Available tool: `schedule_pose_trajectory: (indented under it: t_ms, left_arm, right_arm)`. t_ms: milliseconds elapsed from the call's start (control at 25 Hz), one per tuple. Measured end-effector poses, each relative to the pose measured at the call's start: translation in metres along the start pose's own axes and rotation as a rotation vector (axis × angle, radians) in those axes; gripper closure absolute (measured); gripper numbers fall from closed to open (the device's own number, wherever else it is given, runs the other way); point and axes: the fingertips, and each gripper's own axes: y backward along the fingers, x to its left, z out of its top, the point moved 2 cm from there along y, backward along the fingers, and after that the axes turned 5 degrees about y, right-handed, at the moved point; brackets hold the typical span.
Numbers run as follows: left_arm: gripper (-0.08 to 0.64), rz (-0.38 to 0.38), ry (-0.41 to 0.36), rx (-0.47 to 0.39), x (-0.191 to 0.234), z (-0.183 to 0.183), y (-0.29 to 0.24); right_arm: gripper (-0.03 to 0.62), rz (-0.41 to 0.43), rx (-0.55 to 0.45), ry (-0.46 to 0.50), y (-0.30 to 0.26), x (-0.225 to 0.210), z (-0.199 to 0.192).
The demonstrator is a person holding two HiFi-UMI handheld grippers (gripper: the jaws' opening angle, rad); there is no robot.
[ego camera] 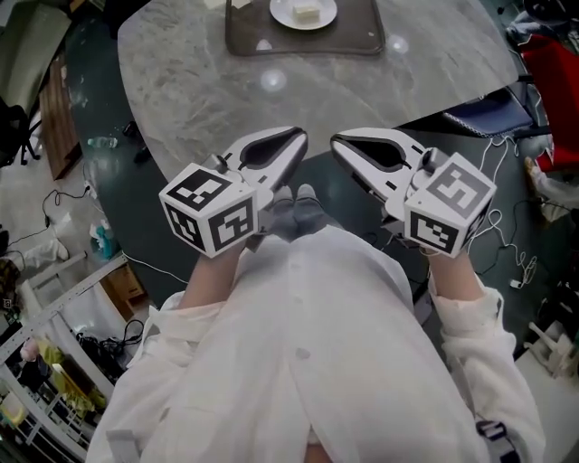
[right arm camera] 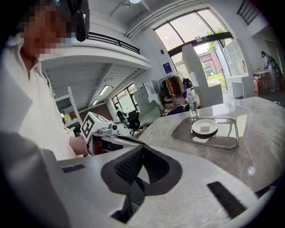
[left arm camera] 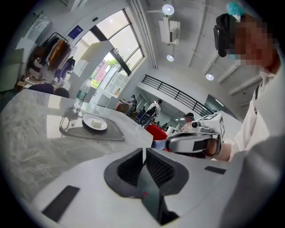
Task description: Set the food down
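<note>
Head view: both my grippers hang at the curved near edge of the marble counter (ego camera: 271, 90), their bodies back over the dark floor (ego camera: 163, 244) and my white sleeves (ego camera: 463, 318) behind them. My left gripper (ego camera: 297, 142) has its fingers pressed together on nothing. My right gripper (ego camera: 338, 145) is the same, tips closed and empty (each gripper view confirms it, the ribbed faces meeting at a point). The two tips angle toward each other, near but apart.

The food (ego camera: 307, 12), a pale block, sits on a white plate (ego camera: 279, 13) inside a grey tray (ego camera: 362, 43) at the far side of the counter, well apart from both grippers. Between the near edge and the tray's front rim runs a broad bare stretch of marble.

Left gripper view puts a water bottle (left arm camera: 79, 95) just behind the tray, and the counter falls away at a rounded edge to the tray's right. Off the counter's right side in the head view, cables (ego camera: 517, 258) trail across the floor.
</note>
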Motion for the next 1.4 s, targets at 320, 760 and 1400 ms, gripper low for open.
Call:
schedule_pose_trajectory:
  t_ms: [320,760,1400]
  left_arm:
    - [0.526,-0.034,-0.014,0.029,-0.007,-0.002,-0.011]
    - [0.526,-0.034,-0.018,0.039,-0.013,-0.003,-0.018]
    - [0.527,0.011,-0.027,0.067,-0.023,-0.012,-0.010]
  right_arm:
    - [0.589,-0.043,0.003,0.001,-0.001,-0.012,0.002]
    - [0.589,-0.119,-0.004,0.006,0.003,-0.021,-0.002]
    - [0.589,-0.098,-0.068,-0.121,0.002,0.001,-0.018]
